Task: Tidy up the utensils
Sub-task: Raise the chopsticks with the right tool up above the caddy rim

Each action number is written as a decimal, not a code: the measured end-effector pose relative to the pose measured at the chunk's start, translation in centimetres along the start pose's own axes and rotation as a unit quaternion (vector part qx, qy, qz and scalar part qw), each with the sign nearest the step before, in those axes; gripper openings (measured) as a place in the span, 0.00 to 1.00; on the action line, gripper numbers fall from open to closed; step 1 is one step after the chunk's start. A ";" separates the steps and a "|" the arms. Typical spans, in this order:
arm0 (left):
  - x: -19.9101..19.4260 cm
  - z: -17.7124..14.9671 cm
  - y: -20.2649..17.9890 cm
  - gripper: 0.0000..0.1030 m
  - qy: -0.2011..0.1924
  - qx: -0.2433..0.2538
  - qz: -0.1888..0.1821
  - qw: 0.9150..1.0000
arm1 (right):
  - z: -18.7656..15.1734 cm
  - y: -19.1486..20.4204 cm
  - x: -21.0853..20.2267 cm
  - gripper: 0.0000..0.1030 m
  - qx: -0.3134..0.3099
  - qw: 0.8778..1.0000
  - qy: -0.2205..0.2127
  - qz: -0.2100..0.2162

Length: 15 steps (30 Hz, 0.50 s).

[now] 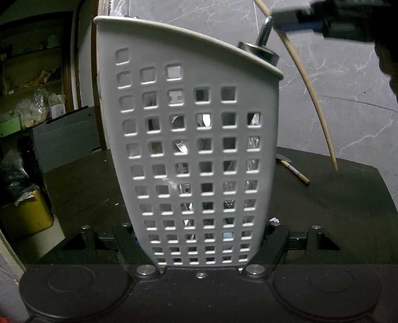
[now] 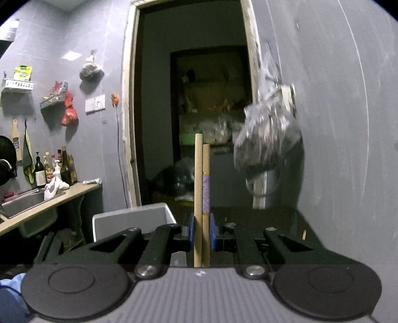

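My left gripper [image 1: 199, 238] is shut on the white perforated utensil holder [image 1: 194, 149] and holds it upright on the dark table [image 1: 323, 211]. Metal utensils show through its holes, and a steel handle [image 1: 263, 47] sticks out of the top. My right gripper [image 2: 202, 231] is shut on a pair of wooden chopsticks [image 2: 202, 188], held upright between the blue pads [image 2: 213, 232]. In the left wrist view the right gripper [image 1: 291, 22] holds the chopsticks [image 1: 313, 99] above and to the right of the holder. One more chopstick [image 1: 296, 171] lies on the table behind the holder.
A grey marbled wall stands behind the table. To the left are shelves with bags, a grey box [image 1: 64, 134] and a yellow bin [image 1: 27, 213]. The right wrist view shows a doorway, a counter with a sink [image 2: 27, 203] and bottles, and a white bin [image 2: 131, 221].
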State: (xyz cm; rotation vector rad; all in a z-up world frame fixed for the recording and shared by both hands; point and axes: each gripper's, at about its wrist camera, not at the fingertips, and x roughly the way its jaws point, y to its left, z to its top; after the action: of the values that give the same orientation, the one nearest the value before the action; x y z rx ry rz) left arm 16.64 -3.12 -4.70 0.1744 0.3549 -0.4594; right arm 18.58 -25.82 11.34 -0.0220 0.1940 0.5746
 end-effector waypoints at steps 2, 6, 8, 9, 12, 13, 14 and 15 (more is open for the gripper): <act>0.0 0.0 0.0 0.74 0.001 -0.001 0.001 1.000 | 0.8 0.5 -0.3 0.14 -0.013 1.000 -0.019 0.001; 0.0 0.1 0.0 0.74 0.001 -0.001 0.001 1.000 | 2.7 1.6 -0.6 0.14 -0.036 0.998 -0.050 0.008; 0.0 0.1 0.0 0.74 0.001 -0.001 0.001 1.000 | 3.5 2.0 -0.7 0.14 -0.044 0.997 -0.064 0.014; 0.0 0.1 0.0 0.74 0.001 -0.001 0.001 1.000 | 3.8 2.2 -0.8 0.14 -0.048 0.996 -0.071 0.016; -0.1 0.1 0.0 0.74 0.001 -0.001 0.001 1.000 | 4.8 2.9 -0.7 0.14 -0.058 0.994 -0.087 0.025; -0.1 0.1 0.0 0.74 0.001 -0.001 0.001 1.000 | 5.1 3.1 -0.6 0.14 -0.060 0.994 -0.091 0.028; -0.1 0.1 0.0 0.74 0.001 -0.001 0.001 1.000 | 5.4 3.3 -0.5 0.14 -0.063 0.993 -0.095 0.031; -0.1 0.1 0.0 0.74 0.001 -0.001 0.001 1.000 | 5.6 3.4 -0.4 0.14 -0.064 0.993 -0.098 0.034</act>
State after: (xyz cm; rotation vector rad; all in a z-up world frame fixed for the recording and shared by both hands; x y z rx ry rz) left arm 16.61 -3.12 -4.59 0.1735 0.3568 -0.4566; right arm 17.41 -22.72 16.97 -0.0831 -0.0340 0.6531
